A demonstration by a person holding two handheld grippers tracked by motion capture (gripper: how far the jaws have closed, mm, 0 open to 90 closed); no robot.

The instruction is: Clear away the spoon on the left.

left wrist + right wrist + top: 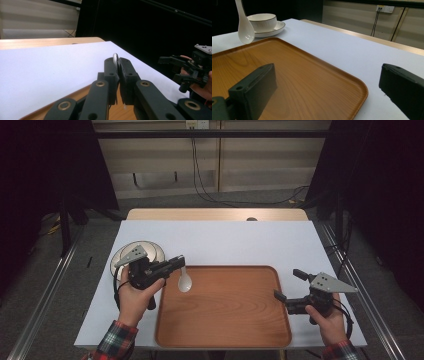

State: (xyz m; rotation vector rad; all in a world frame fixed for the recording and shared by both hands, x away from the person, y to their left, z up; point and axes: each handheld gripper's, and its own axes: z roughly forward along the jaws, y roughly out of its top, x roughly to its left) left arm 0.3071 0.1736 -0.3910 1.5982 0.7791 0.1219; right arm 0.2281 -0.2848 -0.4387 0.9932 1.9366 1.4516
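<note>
1. High view: my left claw (179,261) is clamped on the handle of a white spoon (184,281). The spoon hangs bowl-down over the far left corner of the wooden tray (225,330); I can't tell from here whether the bowl touches the wood. A bowl on a plate (118,255) sits just behind my left hand, near the left edge of the desk (225,242). My right claw (289,284) is off the tray's right edge, jaws spread wide, nothing in them.

2. Left gripper view: jaws almost fully together, with the spoon's thin handle end (115,58) poking up between the tips. Grip is near the handle end, so the bowl is a long lever below. My right claw (175,68) shows farther off at right, gaping.

3. Right gripper view: both of my right jaws frame the tray (317,85), well apart, empty. Spoon (244,28) hangs upright at the tray's far corner, bowl low over the wood. Bowl (262,22) and its plate (275,28) are just beyond.

4. Handling, my read: looks like glazed ceramic, so stiff, light, slick, chips on impact. Narrow handle can pivot between flat pads. I'd hold mid-handle, squeeze firmly, lower slowly, no drop.
</note>
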